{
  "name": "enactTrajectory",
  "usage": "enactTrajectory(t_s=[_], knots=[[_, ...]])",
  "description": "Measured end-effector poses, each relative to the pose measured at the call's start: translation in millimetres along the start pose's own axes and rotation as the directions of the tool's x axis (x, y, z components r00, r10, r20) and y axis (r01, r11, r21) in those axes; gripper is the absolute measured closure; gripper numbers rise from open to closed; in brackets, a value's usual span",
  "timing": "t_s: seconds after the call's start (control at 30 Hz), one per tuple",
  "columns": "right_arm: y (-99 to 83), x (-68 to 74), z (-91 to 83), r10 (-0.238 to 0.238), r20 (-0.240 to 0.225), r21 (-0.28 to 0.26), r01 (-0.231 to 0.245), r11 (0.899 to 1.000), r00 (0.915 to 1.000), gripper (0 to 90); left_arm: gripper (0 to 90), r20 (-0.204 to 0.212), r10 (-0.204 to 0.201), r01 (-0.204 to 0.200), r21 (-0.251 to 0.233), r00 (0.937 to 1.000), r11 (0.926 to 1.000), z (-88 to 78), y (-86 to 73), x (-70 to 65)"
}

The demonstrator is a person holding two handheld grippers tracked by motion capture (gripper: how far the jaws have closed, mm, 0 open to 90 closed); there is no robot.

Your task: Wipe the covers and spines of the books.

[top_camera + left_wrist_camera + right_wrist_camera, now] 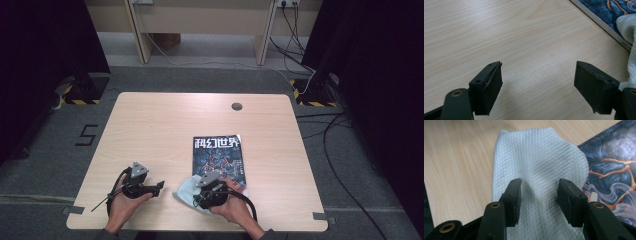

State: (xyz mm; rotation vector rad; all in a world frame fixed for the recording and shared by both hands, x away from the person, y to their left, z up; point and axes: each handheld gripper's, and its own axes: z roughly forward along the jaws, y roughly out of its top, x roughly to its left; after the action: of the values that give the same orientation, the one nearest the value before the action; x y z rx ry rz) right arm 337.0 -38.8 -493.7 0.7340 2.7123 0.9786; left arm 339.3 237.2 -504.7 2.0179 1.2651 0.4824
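A white quilted cloth lies partly on the wooden table and partly over the near left corner of a dark magazine with white lettering. My right gripper hovers low over the cloth with its jaws half apart. The cloth lies flat under them and is not pinched. From above, the right gripper sits at the magazine's near left corner beside the cloth. My left gripper stands wide open over bare wood, with the magazine's edge and the cloth off to its right. In the high view the left gripper is left of the cloth.
A round cable hole sits near the table's far edge. Cables run over the grey floor right of the table. Dark curtains hang on both sides.
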Motion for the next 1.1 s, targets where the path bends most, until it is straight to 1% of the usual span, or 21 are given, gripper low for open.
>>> enactTrajectory(t_s=[0.07, 0.13, 0.23, 0.27, 0.3, 0.37, 0.43, 0.53, 0.6, 0.7, 0.77, 0.87, 0.9, 0.93, 1.03, 1.1], knots=[[-1.4, -2.6, -0.4, 0.006, -0.008, -0.009, -0.006, 1.0, 0.9999, 54.8, 22.0, 0.002, 0.003, -0.003, 0.002, 1.0, 1.0, 0.3, -0.2, -0.8], [-2.0, -4.9, -1.6, 0.004, -0.007, -0.003, -0.004, 1.0, 1.0, 54.8, 22.0, 0.005, 0.005, -0.005, 0.006, 1.0, 1.0, 0.5, -0.6, -1.1], [-3.6, -9.4, -3.9, 0.012, 0.015, 0.003, -0.012, 1.0, 0.9998, 54.6, 22.0, 0.007, 0.007, -0.007, 0.005, 1.0, 1.0, 0.5, -0.4, -1.4], [-4.5, -12.3, -4.8, 0.017, 0.023, 0.005, -0.018, 1.0, 0.9996, 54.6, 22.0, 0.007, 0.013, -0.013, 0.009, 0.9999, 0.9999, 0.3, -0.6, -1.0], [-5.2, -14.8, -5.7, 0.025, 0.026, 0.005, -0.025, 1.0, 0.9994, 54.6, 22.0, 0.008, 0.006, -0.006, 0.007, 1.0, 1.0, 0.4, -0.6, -1.5], [-8.6, -24.6, -9.1, 0.044, 0.058, 0.007, -0.044, 0.999, 0.9974, 54.5, 22.0, 0.01, 0.009, -0.009, 0.004, 0.9999, 1.0, 0.6, -0.3, -1.9], [-12.4, -34.6, -13.3, 0.068, 0.072, 0.013, -0.069, 0.998, 0.9951, 54.5, 22.0, 0.013, 0.011, -0.011, 0.009, 0.9999, 0.9999, 0.8, -0.8, -2.9], [-18.6, -48.3, -19.5, 0.106, 0.102, 0.014, -0.108, 0.994, 0.9891, 54.5, 22.0, 0.019, 0.016, -0.017, 0.008, 0.9997, 0.9998, 1.6, -0.6, -4.7], [-23.1, -56.5, -24.0, 0.122, 0.122, 0.015, -0.125, 0.992, 0.985, 54.5, 22.0, 0.023, 0.018, -0.018, 0.012, 0.9996, 0.9998, 1.7, -1.1, -5.8], [-30.4, -67.1, -30.6, 0.152, 0.14, 0.012, -0.155, 0.988, 0.9784, 54.5, 22.0, 0.028, 0.023, -0.023, 0.013, 0.9994, 0.9997, 2.0, -0.9, -6.8], [-35.2, -73.6, -35.6, 0.166, 0.166, 0.016, -0.171, 0.985, 0.9721, 54.5, 22.0, 0.03, 0.024, -0.024, 0.015, 0.9993, 0.9996, 2.1, -1.3, -7.2], [-43.6, -83.6, -43.5, 0.183, 0.184, 0.015, -0.189, 0.982, 0.9656, 54.5, 22.0, 0.03, 0.024, -0.024, 0.013, 0.9993, 0.9996, 2.3, -1.1, -7.6], [-46.4, -84.5, -45.6, 0.192, 0.186, 0.011, -0.198, 0.98, 0.9635, 54.6, 22.0, 0.03, 0.023, -0.024, 0.015, 0.9993, 0.9996, 2.4, -1.4, -7.6], [-49.0, -84.9, -47.6, 0.187, 0.185, 0.008, -0.192, 0.981, 0.9649, 54.6, 22.0, 0.03, 0.023, -0.024, 0.016, 0.9993, 0.9996, 2.5, -1.4, -7.5], [-53.7, -78.4, -52.0, 0.187, 0.184, 0.014, -0.193, 0.981, 0.9649, 54.7, 22.0, 0.029, 0.022, -0.023, 0.013, 0.9993, 0.9996, 2.8, -1.3, -7.9], [-56.9, -73.2, -54.9, 0.18, 0.178, 0.018, -0.186, 0.982, 0.9676, 54.7, 22.0, 0.03, 0.023, -0.023, 0.015, 0.9993, 0.9996, 2.6, -1.6, -8.3]])
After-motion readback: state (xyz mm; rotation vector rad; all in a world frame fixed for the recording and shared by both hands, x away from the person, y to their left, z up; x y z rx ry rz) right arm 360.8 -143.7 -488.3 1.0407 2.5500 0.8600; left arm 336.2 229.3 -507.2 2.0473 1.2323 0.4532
